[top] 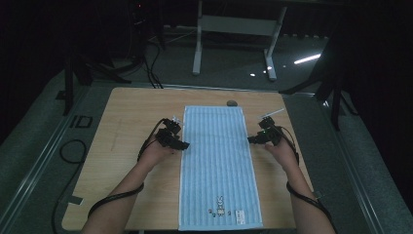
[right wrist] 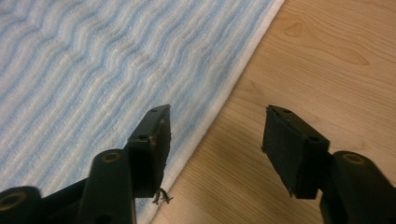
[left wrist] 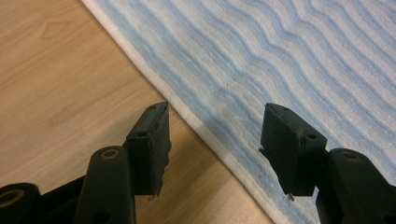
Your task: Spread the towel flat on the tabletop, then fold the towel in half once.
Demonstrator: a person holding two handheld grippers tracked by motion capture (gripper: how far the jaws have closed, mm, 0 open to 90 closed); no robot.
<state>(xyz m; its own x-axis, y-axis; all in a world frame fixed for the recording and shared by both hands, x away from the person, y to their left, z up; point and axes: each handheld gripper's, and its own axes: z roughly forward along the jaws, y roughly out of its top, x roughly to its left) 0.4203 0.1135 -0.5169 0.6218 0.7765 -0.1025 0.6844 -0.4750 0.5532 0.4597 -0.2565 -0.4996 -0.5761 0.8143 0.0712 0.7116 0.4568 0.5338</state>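
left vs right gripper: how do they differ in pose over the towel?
The left black two-jaw gripper straddles the left long edge of the blue striped towel; the right black two-jaw gripper straddles its right edge. The left one sits slightly nearer the person. Both are open, holding nothing, above the wooden table.

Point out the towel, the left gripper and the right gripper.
towel (top: pixel 216 161), high view, middle of the striped cloth.
left gripper (left wrist: pixel 215 140), left gripper view, midway between its open fingers.
right gripper (right wrist: pixel 215 140), right gripper view, midway between its open fingers.

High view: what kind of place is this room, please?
Probably a lab or recording studio, not a home: a lone wooden table with a blue towel, cables on the grey floor, dark stands around, another desk's frame behind.
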